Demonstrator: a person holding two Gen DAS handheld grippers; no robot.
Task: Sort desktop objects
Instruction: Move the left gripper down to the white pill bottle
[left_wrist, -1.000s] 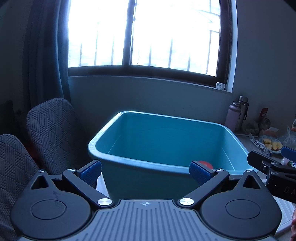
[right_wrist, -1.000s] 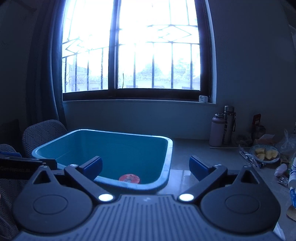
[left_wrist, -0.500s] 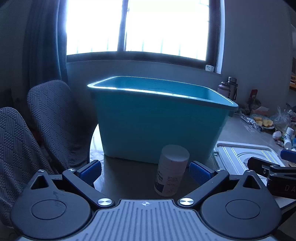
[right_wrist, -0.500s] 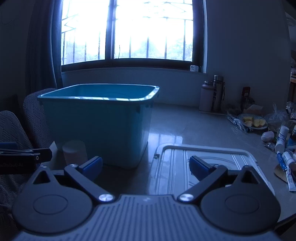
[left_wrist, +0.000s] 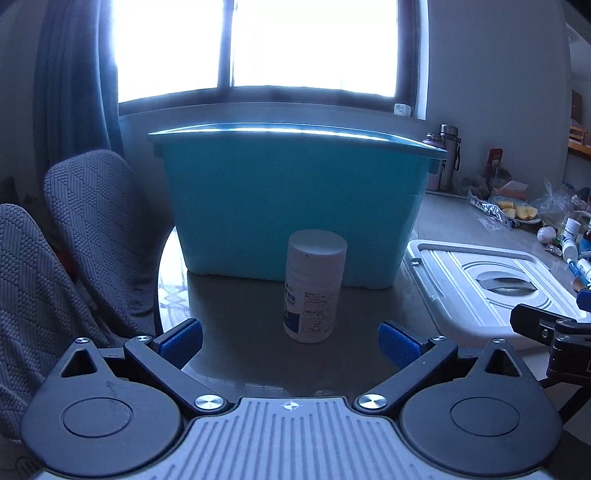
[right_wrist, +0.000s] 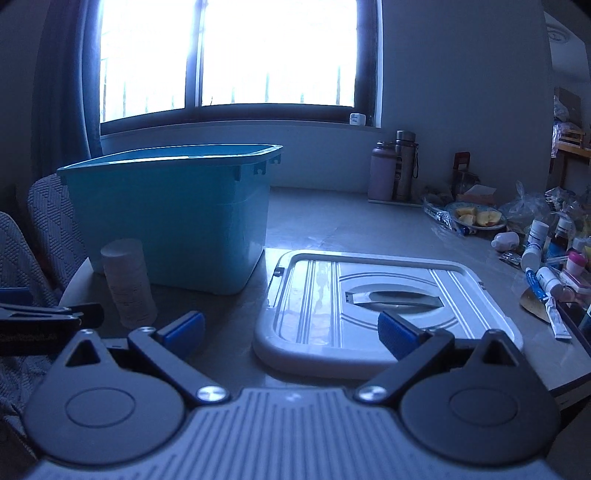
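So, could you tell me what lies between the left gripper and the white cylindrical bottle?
Only bare grey tabletop separates the open left gripper from the white bottle, seen in the left wrist view.

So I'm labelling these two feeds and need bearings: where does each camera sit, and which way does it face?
Left wrist: on the left gripper, low over the table, facing the white bottle and teal bin; its open fingers show.
Right wrist: on the right gripper, facing the grey lid; its open fingers show.
Shared: bottle, bin, lid, window.
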